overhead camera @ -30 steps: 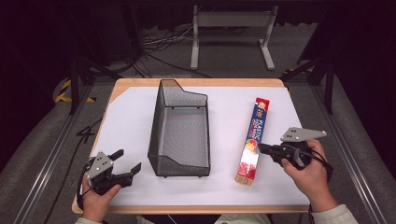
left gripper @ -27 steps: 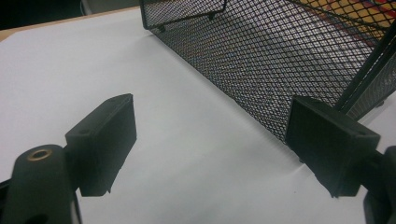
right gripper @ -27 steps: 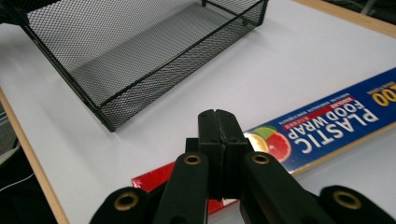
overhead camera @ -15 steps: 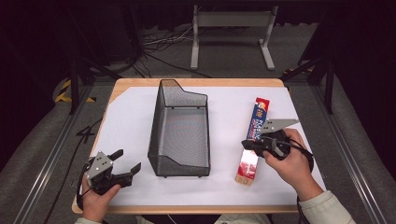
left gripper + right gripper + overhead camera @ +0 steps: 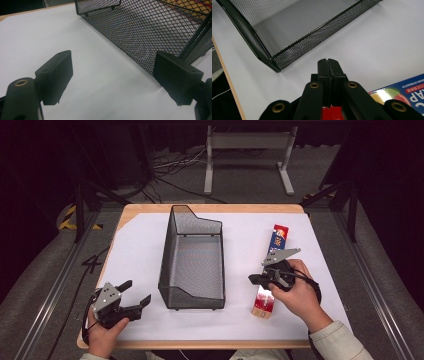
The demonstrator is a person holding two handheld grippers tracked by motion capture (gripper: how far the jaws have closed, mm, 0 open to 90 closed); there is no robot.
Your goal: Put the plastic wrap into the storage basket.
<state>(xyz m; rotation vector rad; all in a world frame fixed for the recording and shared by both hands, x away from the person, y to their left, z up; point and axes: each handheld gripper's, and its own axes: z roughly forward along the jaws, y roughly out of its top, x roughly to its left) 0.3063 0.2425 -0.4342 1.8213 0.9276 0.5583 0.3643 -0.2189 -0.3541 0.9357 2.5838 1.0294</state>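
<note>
My right gripper (image 5: pixel 256 279), jaws pressed together and empty, hovers over the wrap box (image 5: pixel 272 270); only "STRENGTH" reads clearly. My left gripper (image 5: pixel 135 295) stands wide.

Bright tabletop — dark, perhaps blurry surroundings

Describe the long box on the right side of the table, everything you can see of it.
The long box is a slim cardboard carton, red at both ends and blue in the middle, with printed lettering and a glossy food picture in the right gripper view. It lies flat on the white table cover, lengthwise away from the person, right of the mesh basket and apart from it. The right gripper, jaws shut, sits over its near half.
</note>
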